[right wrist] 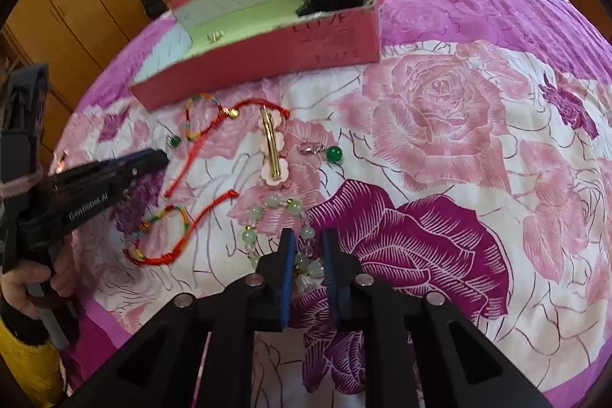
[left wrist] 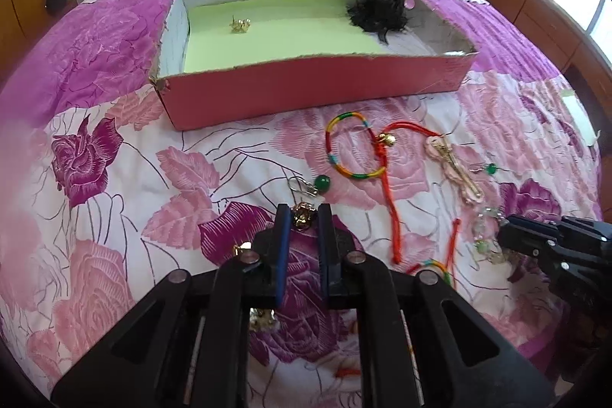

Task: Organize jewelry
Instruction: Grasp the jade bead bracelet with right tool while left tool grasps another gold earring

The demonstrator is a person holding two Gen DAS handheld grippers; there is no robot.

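A red box (left wrist: 306, 94) with a green floor holds a gold earring (left wrist: 240, 24) and a black hair piece (left wrist: 376, 9). On the floral bedspread lie a rainbow cord bracelet (left wrist: 350, 144), a pink hair clip (left wrist: 455, 167), green bead earrings (left wrist: 321, 183) and a pale bead bracelet (right wrist: 279, 213). My left gripper (left wrist: 303, 217) has its fingers partly apart around a gold earring (left wrist: 303, 215). My right gripper (right wrist: 308, 243) is partly open over the bead bracelet.
A second rainbow cord bracelet (right wrist: 160, 236) lies near the left gripper (right wrist: 145, 159) seen in the right wrist view. Another gold piece (left wrist: 241, 249) lies by the left fingers. Wooden cabinets (right wrist: 76, 6) stand beyond the bed.
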